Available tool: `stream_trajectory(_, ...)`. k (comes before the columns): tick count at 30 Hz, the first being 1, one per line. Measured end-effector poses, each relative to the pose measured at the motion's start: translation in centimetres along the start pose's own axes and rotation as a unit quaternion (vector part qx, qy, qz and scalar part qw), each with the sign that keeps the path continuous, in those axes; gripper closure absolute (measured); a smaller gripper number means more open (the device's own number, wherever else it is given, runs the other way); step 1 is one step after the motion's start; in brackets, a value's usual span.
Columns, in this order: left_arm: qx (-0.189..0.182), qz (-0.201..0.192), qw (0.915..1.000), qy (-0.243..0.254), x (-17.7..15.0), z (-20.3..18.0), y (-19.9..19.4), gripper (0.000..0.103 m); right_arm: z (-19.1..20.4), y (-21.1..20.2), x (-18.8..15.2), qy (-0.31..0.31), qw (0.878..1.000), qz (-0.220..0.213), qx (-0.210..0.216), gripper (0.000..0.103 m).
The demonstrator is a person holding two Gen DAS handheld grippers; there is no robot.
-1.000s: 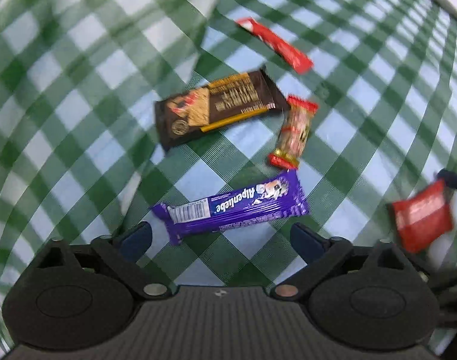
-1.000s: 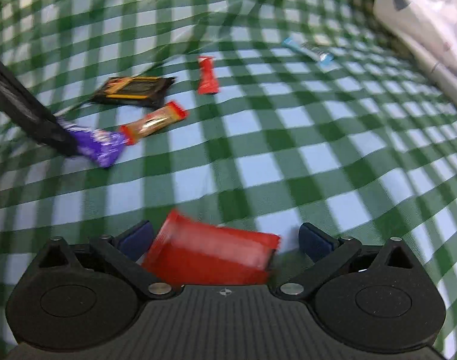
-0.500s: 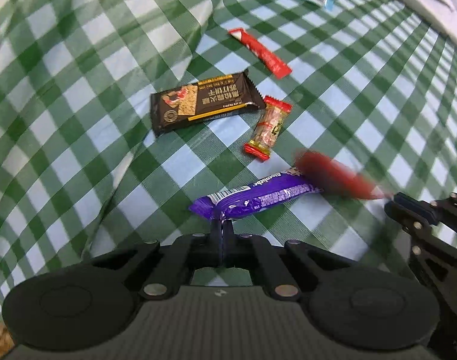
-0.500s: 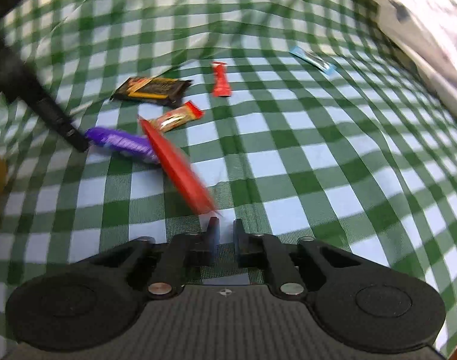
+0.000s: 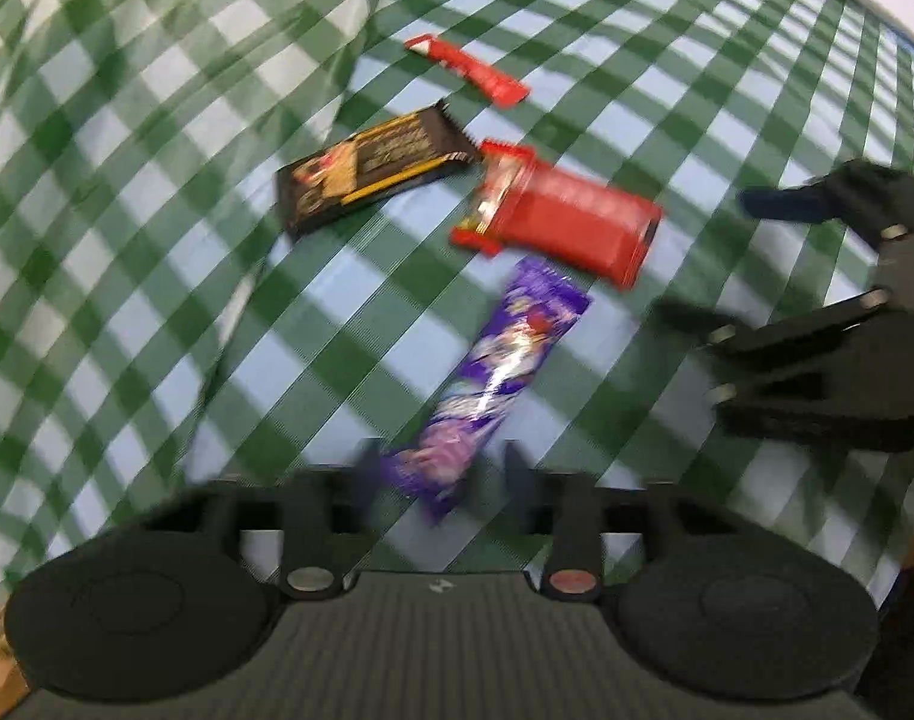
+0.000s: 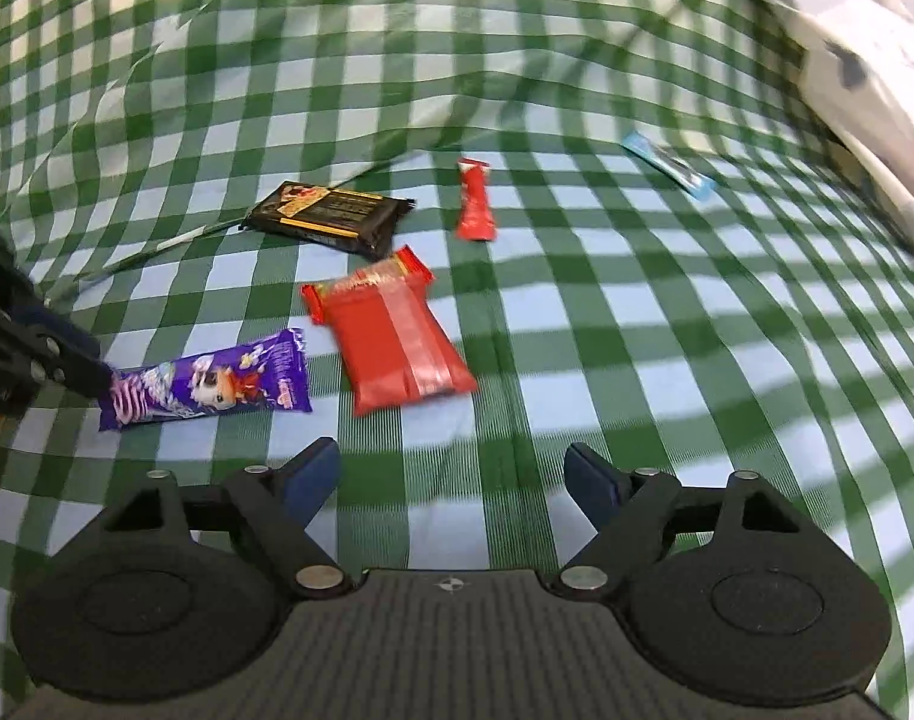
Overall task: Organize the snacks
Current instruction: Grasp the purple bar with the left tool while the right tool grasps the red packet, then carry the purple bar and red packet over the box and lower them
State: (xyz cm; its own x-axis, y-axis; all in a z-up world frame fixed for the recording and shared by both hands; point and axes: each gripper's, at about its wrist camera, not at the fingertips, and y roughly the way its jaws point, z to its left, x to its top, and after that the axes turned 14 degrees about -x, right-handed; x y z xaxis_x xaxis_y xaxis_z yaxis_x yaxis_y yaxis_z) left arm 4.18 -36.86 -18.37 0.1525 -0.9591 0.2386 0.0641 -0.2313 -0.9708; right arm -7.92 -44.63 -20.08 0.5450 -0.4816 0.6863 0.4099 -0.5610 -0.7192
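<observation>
The right gripper is hovering with fingers spread wide and empty, its red packet lying at twelve o'clock, overlapping the orange bar. The left gripper is flanking the purple bar's end; whether it grips, blur hides, likely gathering snacks together.

**Red packet dropped, purple bar swung round**

The red packet that the right gripper was clamping half a second ago now lies flat on the checked cloth, overlapping the small red-and-gold candy, and that gripper's fingers have spread wide apart again, empty. The purple Alpenliebe bar, which lay crosswise in front of the left gripper, now points away from it, its near end between the blurred fingers, which have parted a little from their tight pinch.
</observation>
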Motion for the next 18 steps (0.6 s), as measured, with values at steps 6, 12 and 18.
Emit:
stream_trajectory(6,-0.011,0.015,0.9995,-0.025,2.9,1.8,4.3,0.047,0.4,3.9,1.3,-0.032,0.999,-0.011,0.026,0.008)
stream_trajectory(12,-0.036,-0.002,0.9978,-0.055,2.6,2.3,3.0,0.09,1.6,4.6,2.2,-0.072,0.994,-0.067,0.054,0.048)
stream_trajectory(18,-0.069,-0.05,0.9899,-0.114,-0.4,1.3,-3.1,0.09,1.3,1.8,2.0,-0.051,0.997,-0.057,0.017,0.061)
